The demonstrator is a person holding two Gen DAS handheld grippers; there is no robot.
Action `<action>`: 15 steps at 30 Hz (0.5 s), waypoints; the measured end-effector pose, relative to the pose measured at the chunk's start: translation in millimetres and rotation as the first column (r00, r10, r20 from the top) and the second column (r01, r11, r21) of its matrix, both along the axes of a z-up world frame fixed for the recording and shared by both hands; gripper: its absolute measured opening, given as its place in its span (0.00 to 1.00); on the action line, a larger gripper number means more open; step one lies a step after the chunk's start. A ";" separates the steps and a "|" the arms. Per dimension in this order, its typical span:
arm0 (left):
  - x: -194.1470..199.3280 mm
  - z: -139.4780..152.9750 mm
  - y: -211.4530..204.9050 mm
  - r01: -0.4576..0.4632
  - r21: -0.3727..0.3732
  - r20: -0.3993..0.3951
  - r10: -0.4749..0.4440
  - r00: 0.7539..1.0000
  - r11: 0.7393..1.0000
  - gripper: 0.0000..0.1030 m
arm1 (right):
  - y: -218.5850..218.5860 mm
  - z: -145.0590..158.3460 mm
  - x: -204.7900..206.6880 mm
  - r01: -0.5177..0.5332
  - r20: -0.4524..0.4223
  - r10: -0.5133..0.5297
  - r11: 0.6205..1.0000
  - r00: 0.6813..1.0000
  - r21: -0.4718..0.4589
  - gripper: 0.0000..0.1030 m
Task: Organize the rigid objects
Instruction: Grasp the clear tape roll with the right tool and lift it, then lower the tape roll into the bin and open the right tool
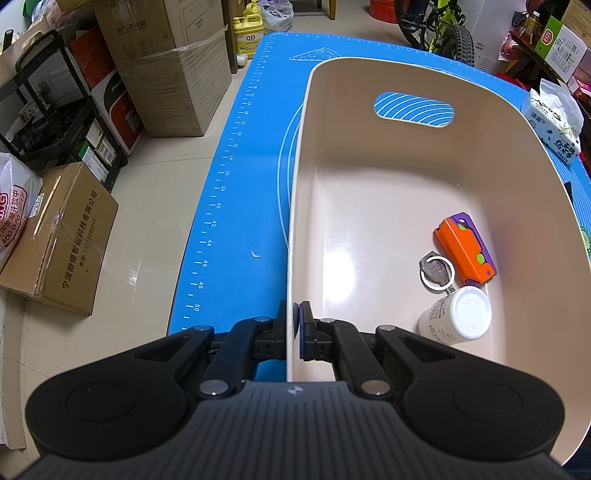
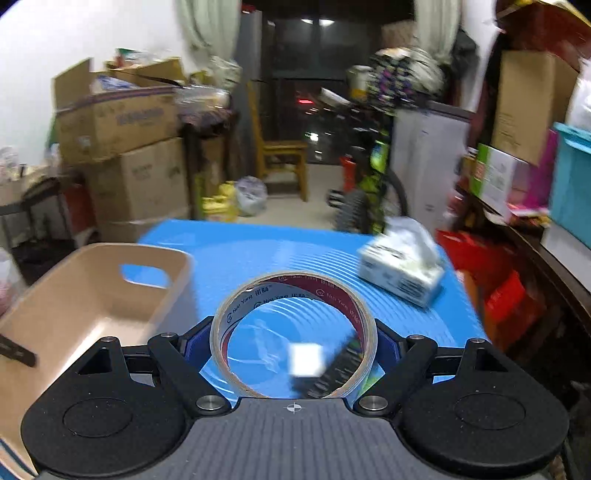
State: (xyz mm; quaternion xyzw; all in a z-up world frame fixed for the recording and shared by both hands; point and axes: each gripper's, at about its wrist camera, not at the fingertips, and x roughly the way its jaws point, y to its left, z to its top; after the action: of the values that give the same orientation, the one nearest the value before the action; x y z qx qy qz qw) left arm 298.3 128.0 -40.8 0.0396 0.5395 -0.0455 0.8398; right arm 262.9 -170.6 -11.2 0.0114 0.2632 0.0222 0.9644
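Blue matting [image 1: 236,236] marked with ruler lines covered the surface where a person worked two hand-held grippers in a storeroom crowded with boxes. Nearest the onlooker, the left gripper [image 1: 294,325] was clamped shut on the near rim of a beige plastic bin [image 1: 369,206], one finger outside the wall and one inside. On the bin's floor, toward its right side, lay a white bottle [image 1: 456,314] on its side, a grey key on a ring [image 1: 436,272] just beyond it, and an orange and purple toy block [image 1: 466,252] touching the key's far edge. An oval handle slot [image 1: 413,110] pierced the bin's far wall.

To the right, the right gripper [image 2: 293,343] held a roll of clear tape [image 2: 293,328] across its width, both fingers pressing the roll's outer sides, lifted clear of the mat and just beside the bin's right wall [image 2: 92,295]. Through the roll's core, a small white cube [image 2: 306,359] and a dark flat object [image 2: 338,369], too blurred to identify, showed on the mat below. Farther along the mat sat a pack of tissues [image 2: 400,271]. Beyond the surface stood stacked cardboard boxes [image 2: 122,155], a wooden chair [image 2: 280,155], a bicycle [image 1: 447,29] and a yellow jug [image 1: 248,35] on the tiled floor.
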 end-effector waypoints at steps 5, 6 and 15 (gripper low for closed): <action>-0.1 -0.8 -0.4 0.001 0.003 0.001 -0.001 1.000 1.000 0.05 | 42.7 10.5 10.8 -0.113 0.020 0.113 0.993 0.993 -0.021 0.83; -0.1 -0.8 -0.7 0.001 0.003 0.001 -0.001 1.000 1.000 0.05 | 50.9 11.5 14.1 -0.133 0.021 0.133 0.991 0.991 -0.024 0.83; 0.2 -1.2 -1.5 0.003 0.007 0.001 -0.003 1.000 1.000 0.05 | 117.0 15.6 36.1 -0.269 -0.004 0.269 0.961 0.963 -0.066 0.83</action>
State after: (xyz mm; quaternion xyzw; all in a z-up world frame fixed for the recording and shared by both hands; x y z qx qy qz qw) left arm 298.5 126.5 -42.0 0.0432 0.5392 -0.0450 0.8399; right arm 299.0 -53.6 4.4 -0.0565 0.2605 0.1443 0.9530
